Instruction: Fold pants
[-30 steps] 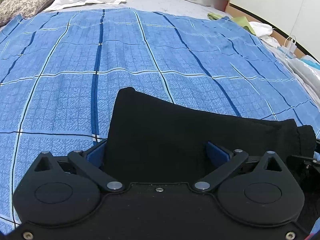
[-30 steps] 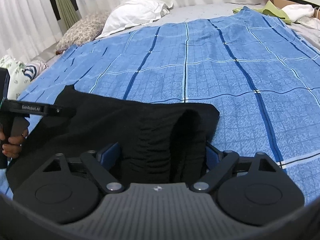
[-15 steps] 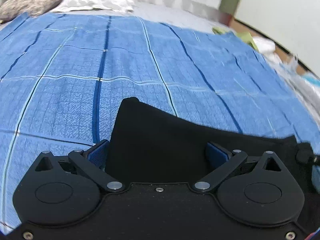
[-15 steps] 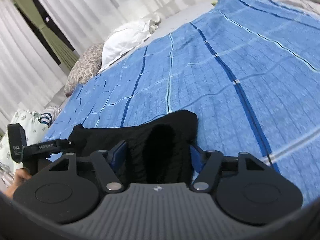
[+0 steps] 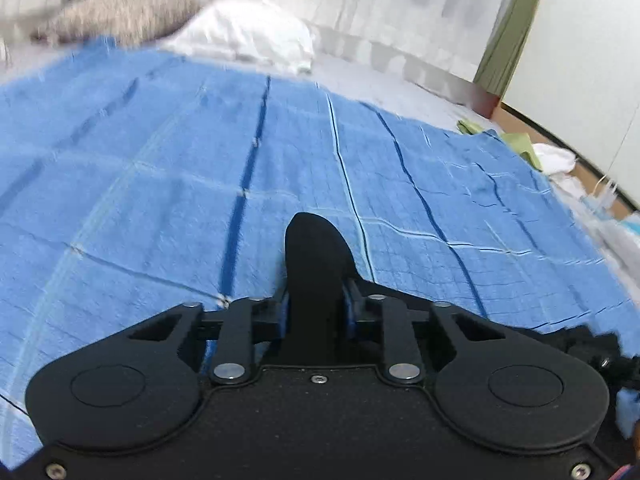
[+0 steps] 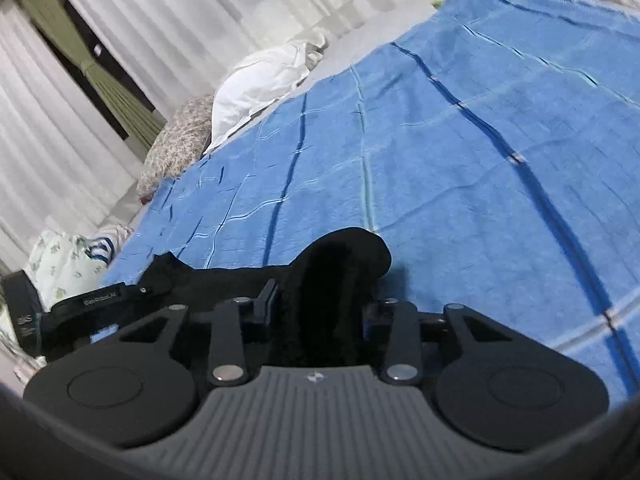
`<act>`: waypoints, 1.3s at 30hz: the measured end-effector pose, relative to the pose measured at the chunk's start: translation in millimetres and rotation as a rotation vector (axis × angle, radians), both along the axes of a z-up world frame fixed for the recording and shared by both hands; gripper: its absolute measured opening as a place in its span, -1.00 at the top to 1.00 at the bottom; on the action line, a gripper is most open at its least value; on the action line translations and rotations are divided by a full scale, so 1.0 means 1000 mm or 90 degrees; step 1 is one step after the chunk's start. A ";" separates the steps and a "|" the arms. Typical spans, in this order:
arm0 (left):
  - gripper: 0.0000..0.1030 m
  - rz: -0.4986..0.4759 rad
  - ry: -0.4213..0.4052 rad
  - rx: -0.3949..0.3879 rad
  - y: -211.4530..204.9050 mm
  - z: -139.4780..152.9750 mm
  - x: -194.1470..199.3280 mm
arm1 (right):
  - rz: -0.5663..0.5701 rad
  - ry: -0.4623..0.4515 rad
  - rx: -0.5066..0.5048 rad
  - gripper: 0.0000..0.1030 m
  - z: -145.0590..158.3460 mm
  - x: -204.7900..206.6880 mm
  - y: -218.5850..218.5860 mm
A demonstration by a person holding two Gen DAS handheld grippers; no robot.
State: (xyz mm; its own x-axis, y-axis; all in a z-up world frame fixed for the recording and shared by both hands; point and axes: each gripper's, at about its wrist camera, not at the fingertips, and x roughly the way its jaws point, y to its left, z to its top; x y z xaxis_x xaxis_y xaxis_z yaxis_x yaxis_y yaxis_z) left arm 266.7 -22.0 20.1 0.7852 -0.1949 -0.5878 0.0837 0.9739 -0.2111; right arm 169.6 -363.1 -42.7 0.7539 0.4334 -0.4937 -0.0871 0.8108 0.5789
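Note:
The black pants (image 5: 314,248) are pinched between the blue pads of my left gripper (image 5: 316,312), with a black fold sticking up past the fingers. My right gripper (image 6: 320,304) is shut on a thicker bunch of the same pants (image 6: 340,256). The rest of the black cloth stretches to the left in the right wrist view (image 6: 224,280), toward the left gripper's body (image 6: 80,304). Both grippers hold the pants lifted above the blue checked bedspread (image 5: 160,200).
The bedspread (image 6: 480,140) covers the bed. A white pillow (image 5: 248,36) and a patterned pillow (image 5: 120,8) lie at its far end. Green and white clothes (image 5: 536,152) lie at the right edge. White curtains (image 6: 120,20) hang behind.
Both grippers have closed on the pants, which lay between open fingers before. Both have lifted and tilted upward, so more of the room's far end shows.

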 end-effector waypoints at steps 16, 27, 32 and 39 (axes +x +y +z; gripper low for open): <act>0.58 0.179 -0.017 0.122 0.050 0.006 0.061 | 0.018 -0.037 -0.159 -0.01 0.017 0.125 0.113; 0.10 0.191 0.020 0.149 0.050 -0.007 0.070 | -0.007 -0.010 -0.217 -0.60 0.010 0.122 0.114; -0.26 0.169 0.035 0.201 0.038 0.003 0.052 | -0.020 0.015 -0.271 -0.76 0.026 0.093 0.108; -0.64 0.115 0.063 0.189 0.021 0.019 0.009 | -0.036 -0.034 -0.309 -0.88 0.062 0.031 0.122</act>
State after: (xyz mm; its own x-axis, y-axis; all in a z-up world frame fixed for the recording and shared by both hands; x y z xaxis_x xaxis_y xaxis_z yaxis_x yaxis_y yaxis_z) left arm 276.2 -0.6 38.7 0.7274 0.1331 -0.6732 -0.1027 0.9911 0.0850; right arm 200.4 -241.4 19.0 0.7998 0.1198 -0.5882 -0.0538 0.9902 0.1285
